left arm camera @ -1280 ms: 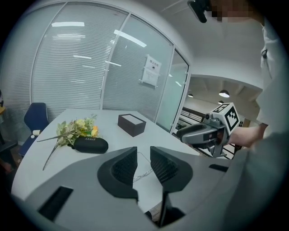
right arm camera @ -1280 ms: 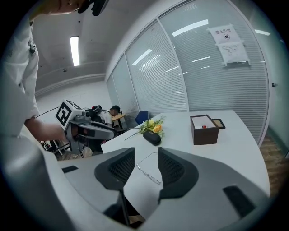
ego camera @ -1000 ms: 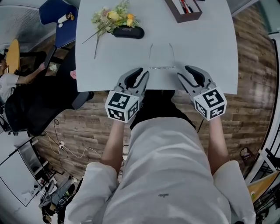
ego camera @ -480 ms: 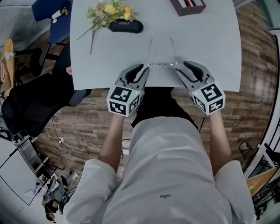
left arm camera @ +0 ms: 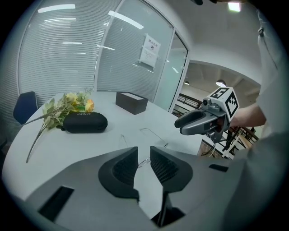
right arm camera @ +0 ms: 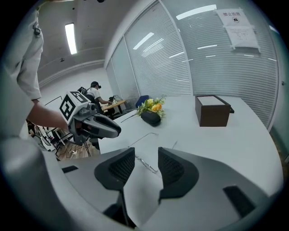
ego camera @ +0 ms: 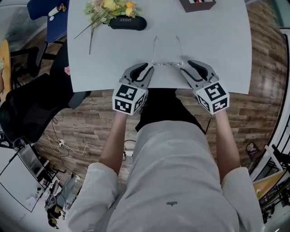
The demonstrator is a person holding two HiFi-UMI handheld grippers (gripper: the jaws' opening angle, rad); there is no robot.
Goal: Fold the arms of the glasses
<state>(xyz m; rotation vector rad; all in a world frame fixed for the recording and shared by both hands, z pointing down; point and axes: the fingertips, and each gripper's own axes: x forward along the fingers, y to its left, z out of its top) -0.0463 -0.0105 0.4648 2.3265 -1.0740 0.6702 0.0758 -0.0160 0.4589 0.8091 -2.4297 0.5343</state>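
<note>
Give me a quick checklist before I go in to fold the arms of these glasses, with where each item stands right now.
1. Glasses resting on table, both arms unfolded: ok.
2. Left tongs open, nothing gripped: ok.
3. Right tongs open, nothing gripped: ok.
4. One gripper at each end of the frame front: ok.
5. Case and flowers lie well beyond the arm tips: ok.
6. Tongs touching the frame: cannot tell.

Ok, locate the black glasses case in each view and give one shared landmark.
Head view: black case near the top edge, left of centre.
Left gripper view: left of centre, mid-height.
Right gripper view: centre, far back.
Shared landmark: yellow flowers beside it.
</note>
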